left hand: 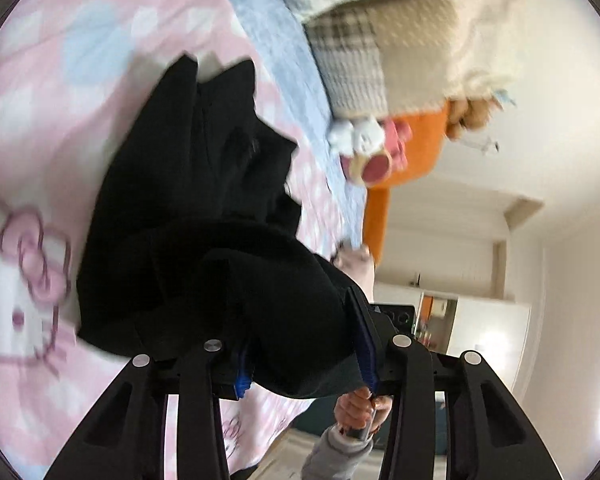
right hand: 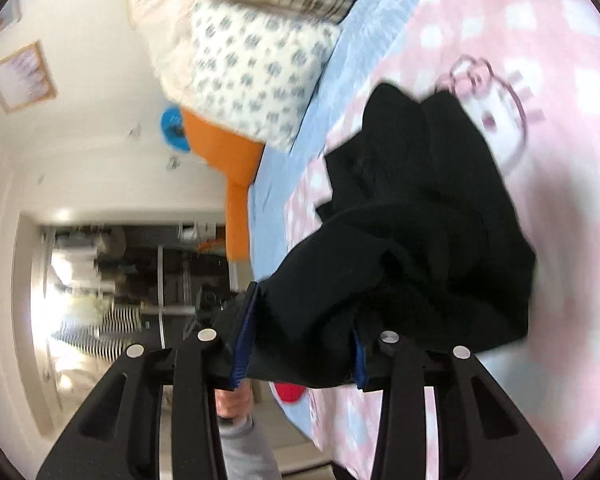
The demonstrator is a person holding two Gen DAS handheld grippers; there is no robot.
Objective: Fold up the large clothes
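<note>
Both grippers are clamped on the same black garment [left hand: 188, 216]: the left gripper [left hand: 304, 344] has its blue pads pressed on a thick bunch of the cloth, and the right gripper [right hand: 300, 344] holds another bunch in the same way. The garment hangs between them and its far end trails down onto the pink blanket [left hand: 60, 80], so it is lifted at one side only.

I judge the folding is at an early stage. The cloth is bunched and wrinkled, no flat fold or clean edge can be seen, and I cannot tell what kind of garment it is. It looks like it first has to be spread out on the blanket, and all the folds are still left to do.

Around the garment, the blanket has much free place. Beyond it, toward the head of the bed, lies a blue quilt [left hand: 268, 40], then a dotted pillow [right hand: 256, 72] and a checked pillow [left hand: 352, 64]. A plush toy [left hand: 364, 144] sits on the quilt's edge, near the garment's far end, beside an orange headboard [left hand: 416, 148]. The toy and pillows may get in the way if the cloth is spread toward them. In each view the person's other hand [left hand: 360, 408] shows under the garment.
</note>
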